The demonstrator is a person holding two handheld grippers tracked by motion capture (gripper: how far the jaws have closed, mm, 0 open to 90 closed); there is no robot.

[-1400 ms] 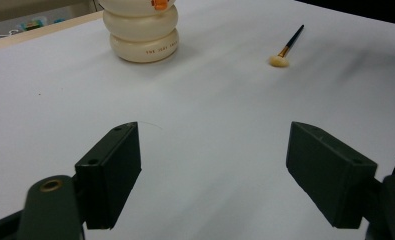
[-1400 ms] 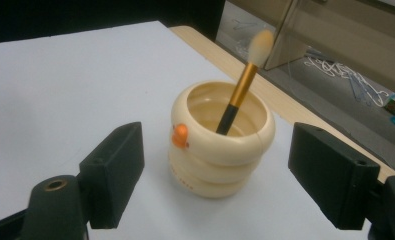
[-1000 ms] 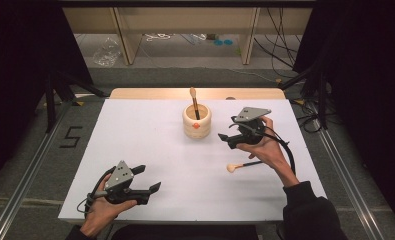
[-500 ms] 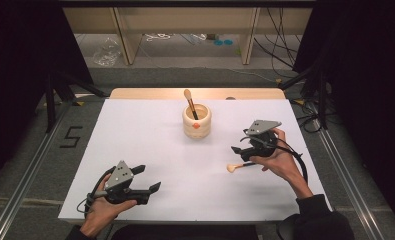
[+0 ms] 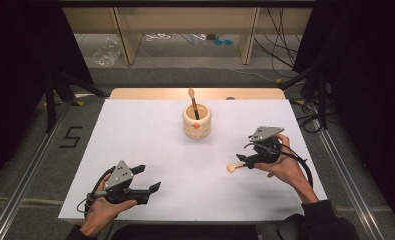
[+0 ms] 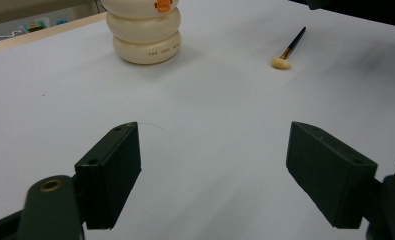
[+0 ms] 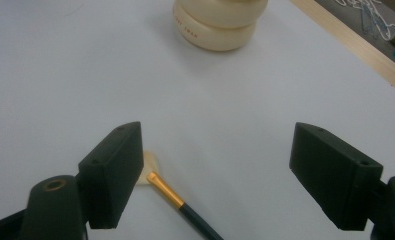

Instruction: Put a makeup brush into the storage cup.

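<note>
1. The brush (image 5: 236, 167) lies on the white counter (image 5: 150, 135), just below the right tool (image 5: 246, 159), handle pointing back to the hand
2. Right tool is wide, jaws just opening, holding nothing; the left tool (image 5: 150, 181), wide too, is well apart

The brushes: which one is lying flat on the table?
The brush by the right gripper lies flat on the white table, between its open jaws. The other brush stands in the cream holder.
</note>
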